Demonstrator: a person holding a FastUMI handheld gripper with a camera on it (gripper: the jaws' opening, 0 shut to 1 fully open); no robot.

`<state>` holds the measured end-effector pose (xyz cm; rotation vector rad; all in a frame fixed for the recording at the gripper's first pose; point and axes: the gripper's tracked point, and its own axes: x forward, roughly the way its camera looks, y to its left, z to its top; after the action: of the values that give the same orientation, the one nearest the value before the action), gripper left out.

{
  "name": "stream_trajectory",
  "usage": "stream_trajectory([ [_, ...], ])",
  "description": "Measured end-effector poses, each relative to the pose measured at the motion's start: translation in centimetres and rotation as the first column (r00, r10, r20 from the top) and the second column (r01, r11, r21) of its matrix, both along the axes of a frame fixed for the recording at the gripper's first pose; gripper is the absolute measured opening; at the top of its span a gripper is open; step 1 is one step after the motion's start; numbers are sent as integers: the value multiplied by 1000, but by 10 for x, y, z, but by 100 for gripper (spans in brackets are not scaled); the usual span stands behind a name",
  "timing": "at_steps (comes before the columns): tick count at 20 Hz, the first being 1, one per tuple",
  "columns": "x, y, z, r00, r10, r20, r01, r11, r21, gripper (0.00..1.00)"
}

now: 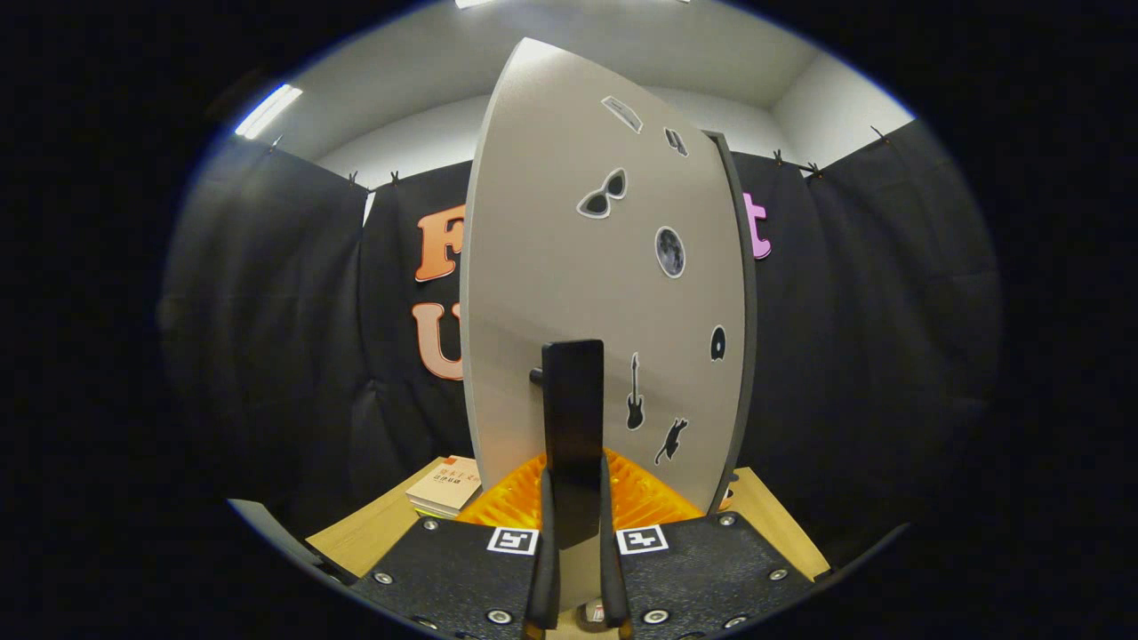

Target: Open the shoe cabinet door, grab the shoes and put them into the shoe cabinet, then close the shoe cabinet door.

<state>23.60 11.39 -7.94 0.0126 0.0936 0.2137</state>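
**Grey cabinet door held by its handle**

Grey and dotted with stickers, the shoe cabinet door [605, 293] stands just ahead of us, seen nearly edge-on. Our gripper [576, 569] has its fingers drawn close together, pressing on both sides of the dark upright handle [573, 418] mounted on the door. Beyond the fingers lie an orange ribbed mat [640, 498] and a book [444, 489] on the wooden table [364, 533].

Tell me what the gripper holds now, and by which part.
The gripper is shut on the black handle of the cabinet door, both fingers pressing its lower end.
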Motion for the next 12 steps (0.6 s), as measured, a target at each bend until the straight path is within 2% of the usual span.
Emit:
stream_trajectory([
  [7, -13, -41, 1, 1000, 4, 24, -5, 999, 34, 17],
  [12, -18, -68, 0, 999, -34, 22, 33, 997, 73, 17],
])
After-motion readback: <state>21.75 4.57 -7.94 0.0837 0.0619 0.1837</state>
